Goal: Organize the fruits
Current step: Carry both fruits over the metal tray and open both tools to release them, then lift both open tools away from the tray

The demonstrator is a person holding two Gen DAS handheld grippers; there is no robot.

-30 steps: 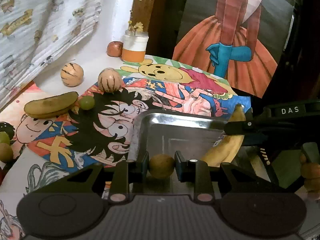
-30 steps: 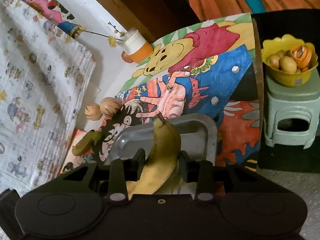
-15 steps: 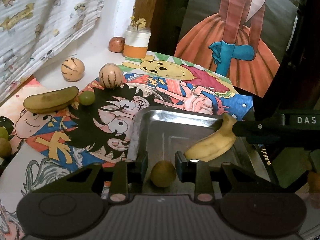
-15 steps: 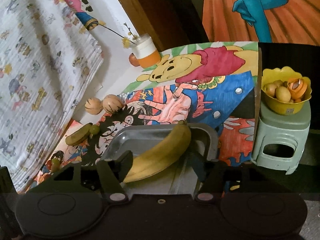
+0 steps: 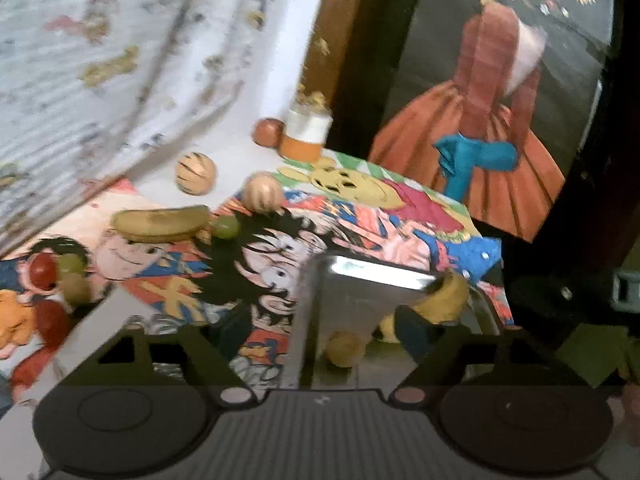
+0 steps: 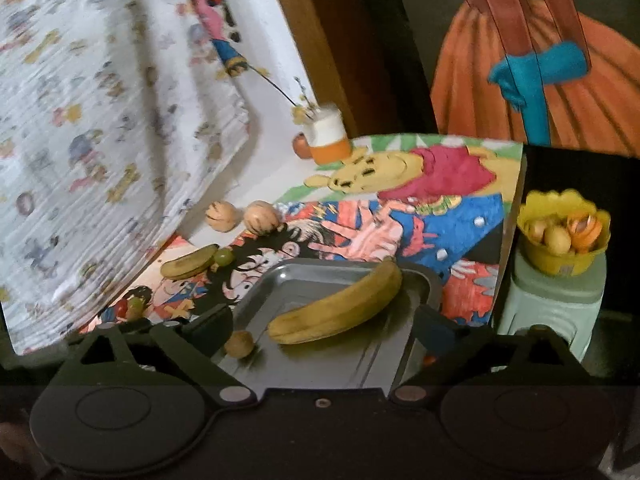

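Observation:
A metal tray (image 5: 372, 270) lies on the cartoon-print cloth. Inside it rest a small round yellow-brown fruit (image 5: 345, 349) and a banana (image 5: 444, 300). My left gripper (image 5: 320, 332) hovers over the tray's near left corner. Its jaws are opening, and the small fruit lies loose between the fingers, touched by neither. In the right wrist view the banana (image 6: 340, 308) lies flat across the tray (image 6: 320, 364), with the small fruit (image 6: 239, 344) beside it. My right gripper (image 6: 324, 324) is also opening, both fingers clear of the banana.
On the cloth lie a second banana (image 5: 160, 222), a green grape (image 5: 226, 226), two striped round fruits (image 5: 196, 172), and red and green grapes (image 5: 44, 270). A white-and-orange jar (image 5: 306, 136) stands at the back. A yellow fruit bowl (image 6: 564, 236) tops a green stool (image 6: 552, 308).
The left gripper let go of the small fruit and the right let go of the banana; both now lie in the tray. Both grippers opened wide and drew back and up.

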